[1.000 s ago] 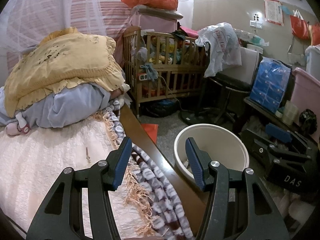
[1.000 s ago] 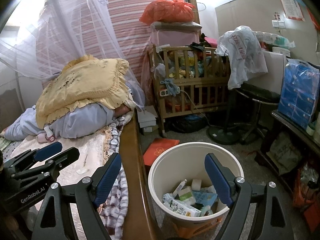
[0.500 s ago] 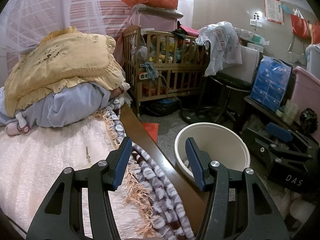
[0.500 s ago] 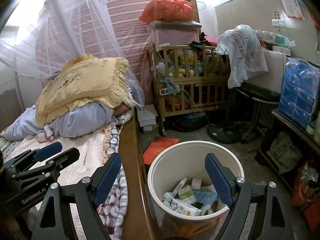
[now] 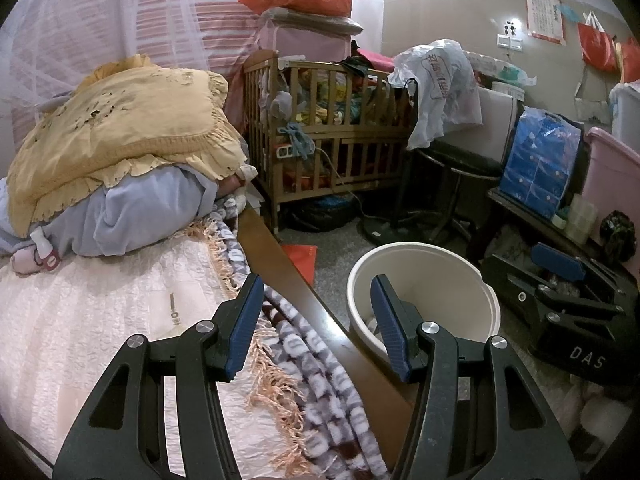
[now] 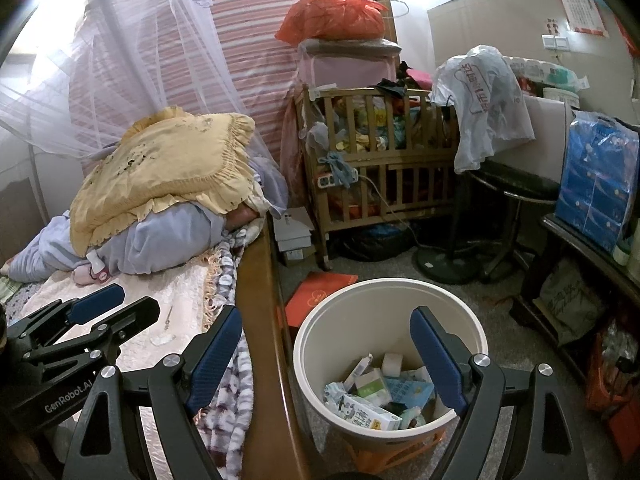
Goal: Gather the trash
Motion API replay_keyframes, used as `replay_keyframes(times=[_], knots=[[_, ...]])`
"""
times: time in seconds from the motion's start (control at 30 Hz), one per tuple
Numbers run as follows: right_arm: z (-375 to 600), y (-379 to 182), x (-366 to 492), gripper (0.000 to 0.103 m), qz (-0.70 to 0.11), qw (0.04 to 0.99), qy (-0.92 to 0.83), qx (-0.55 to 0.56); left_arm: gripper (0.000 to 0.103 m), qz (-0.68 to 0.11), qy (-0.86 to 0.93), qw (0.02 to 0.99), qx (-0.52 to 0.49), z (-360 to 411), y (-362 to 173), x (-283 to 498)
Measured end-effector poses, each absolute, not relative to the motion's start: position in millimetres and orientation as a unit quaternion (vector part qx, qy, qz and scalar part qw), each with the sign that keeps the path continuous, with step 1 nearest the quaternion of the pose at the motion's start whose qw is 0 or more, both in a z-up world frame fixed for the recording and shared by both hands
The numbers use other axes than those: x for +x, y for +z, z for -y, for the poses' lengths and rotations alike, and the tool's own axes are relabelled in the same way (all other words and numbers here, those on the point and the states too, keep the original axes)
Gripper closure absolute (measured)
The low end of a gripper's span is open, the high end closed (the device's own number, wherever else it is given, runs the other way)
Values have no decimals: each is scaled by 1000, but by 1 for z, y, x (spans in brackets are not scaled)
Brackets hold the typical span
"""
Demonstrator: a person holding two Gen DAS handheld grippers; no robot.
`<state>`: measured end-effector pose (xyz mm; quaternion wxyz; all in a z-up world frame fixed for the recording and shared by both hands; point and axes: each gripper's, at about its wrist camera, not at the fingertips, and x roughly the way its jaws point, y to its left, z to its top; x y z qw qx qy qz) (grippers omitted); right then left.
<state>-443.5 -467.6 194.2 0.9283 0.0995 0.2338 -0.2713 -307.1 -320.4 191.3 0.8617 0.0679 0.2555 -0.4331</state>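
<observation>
A cream waste bin (image 6: 392,312) stands on the floor beside the bed and holds several cartons and wrappers (image 6: 372,396). My right gripper (image 6: 326,320) hangs open above the bin's near left rim, with nothing between its fingers. My left gripper (image 5: 316,292) is open and empty over the bed's edge, with the bin (image 5: 440,276) just to its right. A thin small stick (image 5: 173,304) lies on the pale bedspread ahead of the left gripper; the stick (image 6: 170,314) also shows in the right wrist view. Each gripper shows in the other's view: the left gripper (image 6: 120,306) and the right gripper (image 5: 536,276).
A wooden bed rail (image 6: 260,300) runs between bed and bin. A yellow pillow (image 5: 120,136) tops blue bedding at the bed's head. A red folder (image 6: 320,296) lies on the floor. A wooden crib (image 6: 380,168), a black stool (image 6: 512,188) and a low shelf (image 6: 580,248) crowd the room.
</observation>
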Motion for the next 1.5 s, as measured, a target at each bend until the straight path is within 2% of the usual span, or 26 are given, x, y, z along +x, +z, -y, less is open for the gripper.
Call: replay_keyframes(times=[1.5], knots=[[478,182,-453,18,-247,922,-276,112,49,-267,-447,849,88,329,183,-308]])
